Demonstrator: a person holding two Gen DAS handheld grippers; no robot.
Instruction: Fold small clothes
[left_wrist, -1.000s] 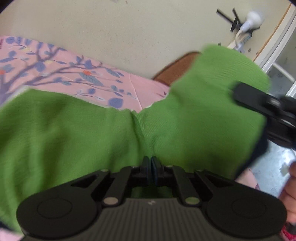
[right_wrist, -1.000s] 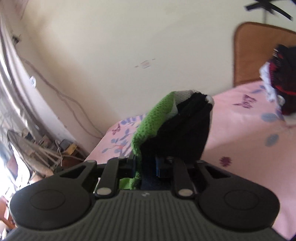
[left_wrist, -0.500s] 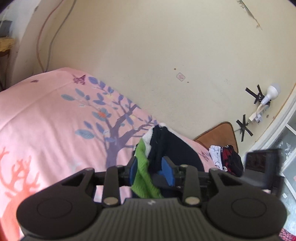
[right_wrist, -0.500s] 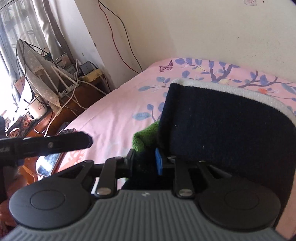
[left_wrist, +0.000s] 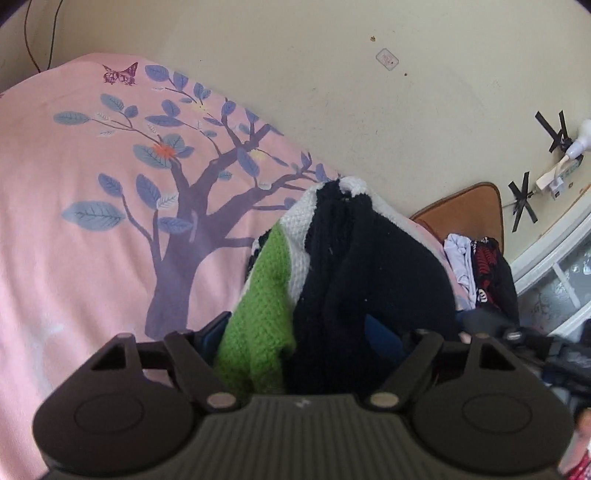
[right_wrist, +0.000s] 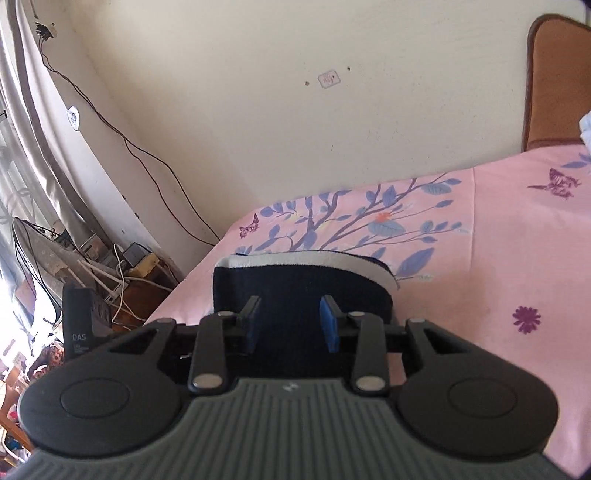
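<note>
A pink bedsheet printed with blue-leaved branches is spread smooth. On it, a knitted garment of black, green and white yarn is seen bunched between the wide-spread jaws of the left gripper. The right gripper is held open above its flat, white-edged dark band.
</note>
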